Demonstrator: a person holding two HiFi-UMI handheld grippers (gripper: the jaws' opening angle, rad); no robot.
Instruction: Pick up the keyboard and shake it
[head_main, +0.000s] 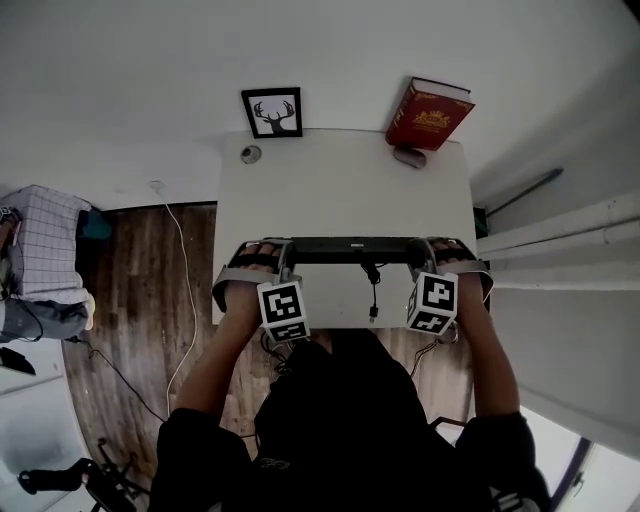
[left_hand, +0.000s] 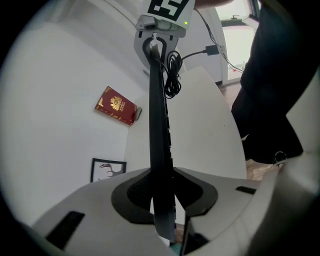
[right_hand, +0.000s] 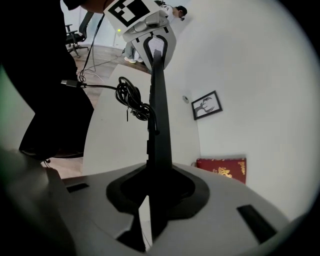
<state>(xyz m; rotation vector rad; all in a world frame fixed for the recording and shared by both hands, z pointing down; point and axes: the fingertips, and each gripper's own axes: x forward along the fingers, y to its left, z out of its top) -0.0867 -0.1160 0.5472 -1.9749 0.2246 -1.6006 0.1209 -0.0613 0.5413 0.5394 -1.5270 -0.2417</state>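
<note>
I hold slim black keyboard edge-on over white desk. Left gripper fingers pinch its left end, right gripper fingers pinch its right end.

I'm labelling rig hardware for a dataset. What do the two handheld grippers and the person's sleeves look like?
Both the left gripper and the right gripper have pale grey shells with black pads set into the jaws. Each carries a white cube printed with black square markers. The person wears a black top with short sleeves.
</note>
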